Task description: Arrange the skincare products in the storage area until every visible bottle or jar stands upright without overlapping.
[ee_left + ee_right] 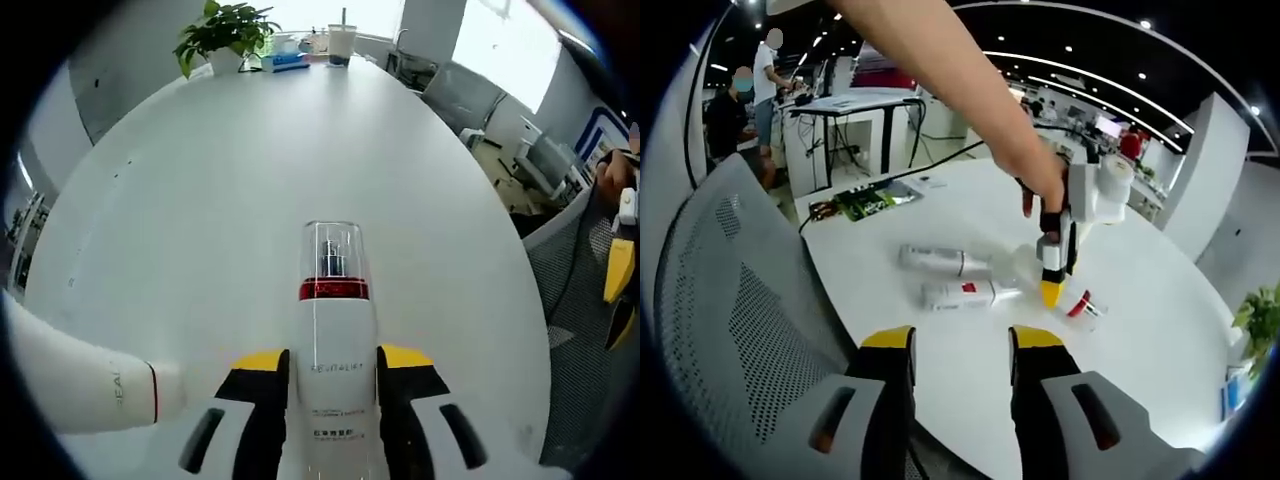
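The left hand-held gripper [333, 375] had closed its jaws on a white bottle [334, 350] with a red band and clear cap, apparently lying on the white worktop [250, 180]. The right hand-held gripper [960, 355] hung open and empty off the worktop's edge, near a mesh chair [730, 300]. Two more bottles [945, 262] lay flat alongside each other.

An open-plan office: a long white oval counter [250, 180] like a meeting table, a grey mesh office chair [730, 310] just beside its near edge, a potted plant [225, 35] at its far end, far desks [855, 110] with people standing by them, and rows of ceiling spotlights [1090, 45].
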`<state>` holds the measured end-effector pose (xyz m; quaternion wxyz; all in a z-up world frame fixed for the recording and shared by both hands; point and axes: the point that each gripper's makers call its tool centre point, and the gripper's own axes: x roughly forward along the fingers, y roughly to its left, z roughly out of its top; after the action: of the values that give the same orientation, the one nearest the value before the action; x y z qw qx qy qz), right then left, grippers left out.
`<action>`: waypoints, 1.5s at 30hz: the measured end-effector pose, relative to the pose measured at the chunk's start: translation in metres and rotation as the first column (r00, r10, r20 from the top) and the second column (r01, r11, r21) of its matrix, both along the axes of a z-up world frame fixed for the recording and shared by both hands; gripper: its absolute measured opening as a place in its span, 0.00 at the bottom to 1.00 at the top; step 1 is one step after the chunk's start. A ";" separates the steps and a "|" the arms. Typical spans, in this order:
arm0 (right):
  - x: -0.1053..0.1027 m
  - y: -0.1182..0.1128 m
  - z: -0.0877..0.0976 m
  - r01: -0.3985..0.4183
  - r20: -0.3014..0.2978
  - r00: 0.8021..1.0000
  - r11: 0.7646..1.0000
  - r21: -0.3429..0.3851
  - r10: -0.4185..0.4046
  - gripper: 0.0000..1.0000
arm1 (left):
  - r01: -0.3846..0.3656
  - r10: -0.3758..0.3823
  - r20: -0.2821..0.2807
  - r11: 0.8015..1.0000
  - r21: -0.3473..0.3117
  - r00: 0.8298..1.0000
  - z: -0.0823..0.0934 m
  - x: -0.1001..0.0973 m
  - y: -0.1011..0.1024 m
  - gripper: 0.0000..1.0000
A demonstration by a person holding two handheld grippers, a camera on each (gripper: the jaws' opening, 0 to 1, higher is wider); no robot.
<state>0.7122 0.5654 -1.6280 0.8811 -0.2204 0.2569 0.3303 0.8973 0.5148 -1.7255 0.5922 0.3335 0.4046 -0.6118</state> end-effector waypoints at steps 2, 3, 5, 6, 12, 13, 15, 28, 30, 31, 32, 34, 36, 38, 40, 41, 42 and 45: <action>0.000 0.000 0.000 -0.001 -0.003 1.000 1.000 0.001 0.001 0.33 | 0.024 -0.024 0.021 1.000 0.002 0.999 -0.001 0.000 0.000 0.34; 0.000 0.000 0.000 -0.001 -0.002 1.000 1.000 0.001 0.001 0.33 | 0.036 -0.036 0.034 0.999 0.003 0.999 -0.001 0.000 0.000 0.34; 0.000 0.000 0.000 -0.001 -0.003 1.000 1.000 0.001 0.001 0.33 | 0.083 -0.083 0.077 0.997 0.003 0.994 -0.002 0.000 0.001 0.31; 0.000 0.000 0.000 -0.002 0.000 1.000 1.000 -0.005 0.002 0.33 | 0.130 -0.130 0.106 0.991 0.014 0.986 -0.001 0.000 0.003 0.31; -0.001 0.001 0.000 -0.007 0.000 1.000 1.000 -0.004 0.007 0.32 | 0.078 -0.076 0.083 0.997 -0.015 0.994 -0.002 0.000 0.001 0.31; -0.001 0.000 0.000 -0.006 0.000 1.000 1.000 -0.005 0.006 0.32 | 0.080 -0.078 0.089 0.997 -0.017 0.993 -0.002 0.000 0.001 0.31; -0.001 0.000 -0.001 -0.003 -0.001 1.000 1.000 -0.006 0.003 0.32 | 0.076 -0.074 0.093 0.997 -0.021 0.993 -0.002 0.001 0.000 0.31; -0.002 0.002 -0.001 -0.018 -0.001 1.000 1.000 -0.008 0.018 0.31 | 0.070 -0.070 0.089 0.998 0.011 0.994 -0.003 -0.003 -0.001 0.31; -0.002 0.002 -0.001 -0.018 -0.002 1.000 1.000 -0.004 0.018 0.31 | 0.073 -0.072 0.105 0.997 -0.011 0.992 -0.002 -0.004 -0.003 0.31; -0.002 0.002 -0.001 -0.017 -0.001 1.000 1.000 -0.007 0.017 0.31 | 0.074 -0.072 0.109 0.997 -0.015 0.991 -0.002 -0.003 -0.002 0.30; -0.002 0.001 -0.001 -0.017 0.000 1.000 1.000 -0.009 0.017 0.31 | 0.069 -0.066 0.110 0.997 -0.018 0.992 -0.002 -0.003 -0.002 0.30; -0.002 0.001 -0.001 -0.017 0.004 1.000 1.000 -0.012 0.017 0.30 | 0.052 -0.047 0.117 0.998 -0.039 0.992 -0.001 -0.002 -0.003 0.30; -0.002 0.001 -0.001 -0.018 0.003 1.000 1.000 -0.013 0.018 0.31 | 0.052 -0.046 0.121 0.997 -0.049 0.992 -0.001 -0.003 -0.003 0.29; -0.002 0.001 -0.001 -0.018 0.002 1.000 1.000 -0.014 0.018 0.31 | 0.060 -0.054 0.131 0.997 -0.042 0.990 -0.001 -0.003 -0.003 0.29; -0.002 0.001 -0.001 -0.015 0.001 1.000 1.000 -0.014 0.015 0.31 | 0.046 -0.039 0.164 0.998 -0.035 0.986 0.001 0.001 -0.003 0.28; -0.001 0.000 -0.001 -0.012 0.000 1.000 1.000 -0.016 0.012 0.31 | 0.037 -0.031 0.167 0.999 -0.029 0.985 0.001 0.001 -0.002 0.28; -0.001 0.000 -0.001 -0.010 0.001 1.000 1.000 -0.016 0.010 0.31 | 0.039 -0.033 0.166 0.999 -0.030 0.986 0.001 0.001 -0.001 0.28; -0.001 0.000 -0.001 -0.010 0.002 1.000 1.000 -0.015 0.010 0.31 | -0.006 0.015 0.134 0.998 -0.066 0.991 0.006 -0.001 -0.002 0.28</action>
<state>0.7112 0.5651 -1.6293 0.8780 -0.2288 0.2573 0.3326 0.8965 0.5129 -1.7190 0.6321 0.3522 0.3452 -0.5977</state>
